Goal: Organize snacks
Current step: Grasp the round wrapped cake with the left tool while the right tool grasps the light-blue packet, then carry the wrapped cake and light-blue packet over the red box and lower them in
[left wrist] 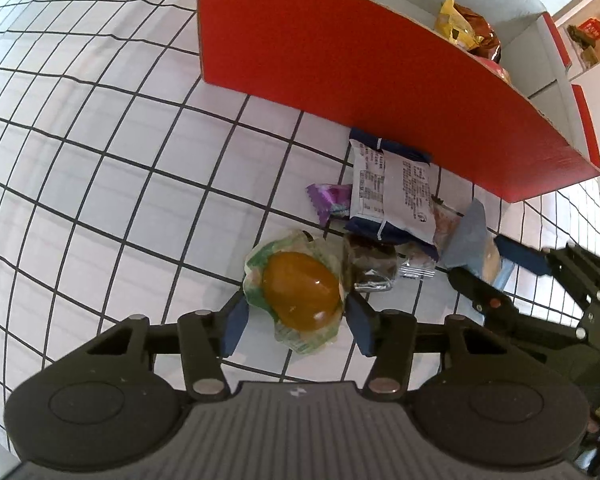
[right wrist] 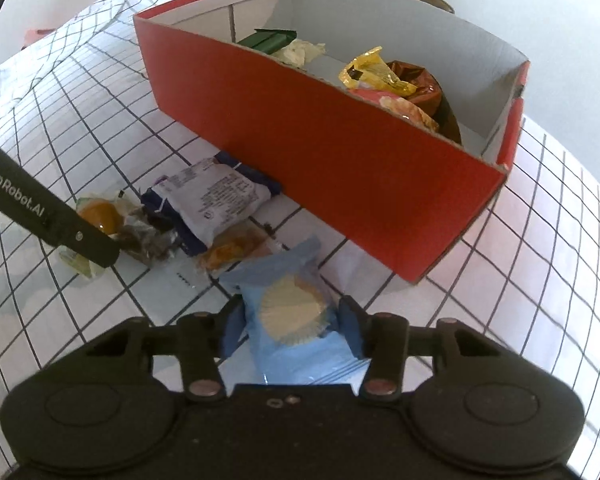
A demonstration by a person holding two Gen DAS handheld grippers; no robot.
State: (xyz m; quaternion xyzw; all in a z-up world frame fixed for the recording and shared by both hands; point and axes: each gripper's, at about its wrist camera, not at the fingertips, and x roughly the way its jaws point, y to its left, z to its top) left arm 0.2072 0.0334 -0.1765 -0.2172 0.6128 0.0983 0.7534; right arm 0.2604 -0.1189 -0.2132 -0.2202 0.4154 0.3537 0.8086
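Note:
My left gripper (left wrist: 296,320) has its blue pads on either side of an orange jelly snack in a clear green-edged wrapper (left wrist: 300,290), closed against it on the cloth. My right gripper (right wrist: 292,326) is shut on a light blue packet holding a round cake (right wrist: 294,312); it also shows in the left wrist view (left wrist: 476,236). A red cardboard box (right wrist: 340,152) stands behind, with a yellow bag (right wrist: 374,70), a brown bag (right wrist: 418,80) and a green packet (right wrist: 270,38) inside. A white and navy packet (right wrist: 216,200) lies in front of the box.
A checked white cloth (left wrist: 100,160) covers the table. Loose snacks lie by the pile: a purple wrapper (left wrist: 330,198), a dark brown wrapped piece (left wrist: 370,264) and an orange pastry packet (right wrist: 236,248). The left gripper's arm (right wrist: 40,208) crosses the right wrist view.

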